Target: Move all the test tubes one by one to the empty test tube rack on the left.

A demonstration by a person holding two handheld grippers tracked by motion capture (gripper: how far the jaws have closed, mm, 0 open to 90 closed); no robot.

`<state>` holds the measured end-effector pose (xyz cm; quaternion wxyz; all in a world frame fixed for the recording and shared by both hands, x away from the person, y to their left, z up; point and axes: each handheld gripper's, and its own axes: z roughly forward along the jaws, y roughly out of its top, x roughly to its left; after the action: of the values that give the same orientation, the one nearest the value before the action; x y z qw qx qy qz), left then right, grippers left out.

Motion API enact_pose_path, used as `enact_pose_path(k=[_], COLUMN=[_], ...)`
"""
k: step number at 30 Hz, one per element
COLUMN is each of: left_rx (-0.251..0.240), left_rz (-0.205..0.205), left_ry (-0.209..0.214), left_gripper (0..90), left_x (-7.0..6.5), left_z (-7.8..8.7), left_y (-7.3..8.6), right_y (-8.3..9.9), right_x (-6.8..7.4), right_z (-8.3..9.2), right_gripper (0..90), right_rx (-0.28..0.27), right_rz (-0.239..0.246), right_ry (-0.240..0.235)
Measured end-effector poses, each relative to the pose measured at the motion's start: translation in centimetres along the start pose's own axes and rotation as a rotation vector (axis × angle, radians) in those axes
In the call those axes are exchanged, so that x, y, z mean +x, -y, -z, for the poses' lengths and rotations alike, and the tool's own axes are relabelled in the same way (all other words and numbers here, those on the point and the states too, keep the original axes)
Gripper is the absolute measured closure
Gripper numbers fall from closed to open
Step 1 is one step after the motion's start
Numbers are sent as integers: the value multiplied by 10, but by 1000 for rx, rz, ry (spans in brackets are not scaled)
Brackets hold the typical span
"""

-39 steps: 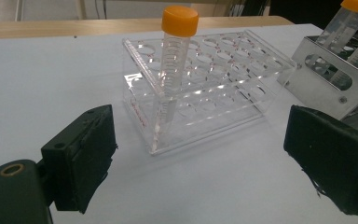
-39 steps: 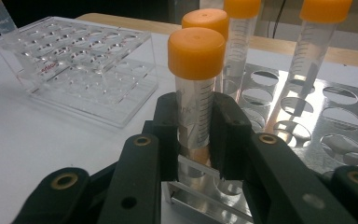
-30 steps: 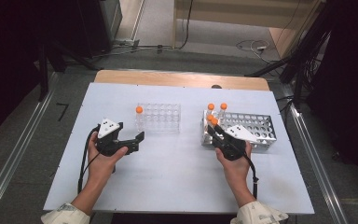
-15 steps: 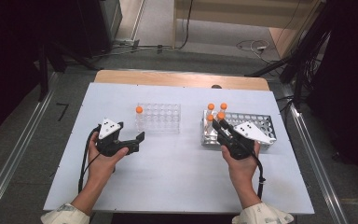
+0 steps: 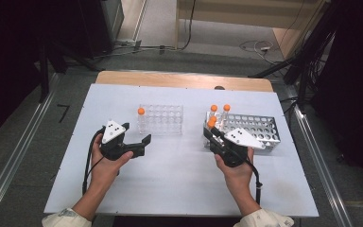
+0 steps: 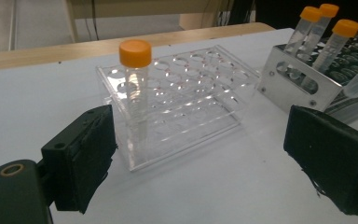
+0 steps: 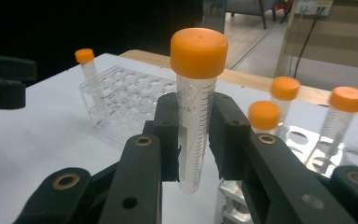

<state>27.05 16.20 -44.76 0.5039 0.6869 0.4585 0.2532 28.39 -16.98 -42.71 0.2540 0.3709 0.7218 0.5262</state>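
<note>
White tabletop (image 5: 179,179) carries a clear rack (image 5: 163,119) holding one orange-capped tube (image 6: 135,88). Beside it, the metal rack (image 5: 260,128) holds three. Right gripper (image 7: 195,140) clamps a lifted tube (image 7: 196,107) above that metal rack; left gripper (image 6: 200,154) gapes wide, empty.

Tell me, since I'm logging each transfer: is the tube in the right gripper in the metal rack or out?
Out. The right gripper holds the tube upright, its rounded bottom hanging free above the metal rack.
</note>
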Motion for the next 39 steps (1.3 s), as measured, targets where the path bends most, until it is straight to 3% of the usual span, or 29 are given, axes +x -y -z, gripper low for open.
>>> enact_pose_path(k=[20,39], left_rx=[10,-1], left_rz=[-18,-27], left_ry=[49,80], left_gripper=[105,125], left_x=[-11,-18], left_z=[0,1], left_y=[-1,-4], right_y=[14,15], right_x=[38,56], right_z=[-42,-55], right_gripper=[714,715], right_rx=[91,100], right_rz=[57,63], right_ry=[-88,-128])
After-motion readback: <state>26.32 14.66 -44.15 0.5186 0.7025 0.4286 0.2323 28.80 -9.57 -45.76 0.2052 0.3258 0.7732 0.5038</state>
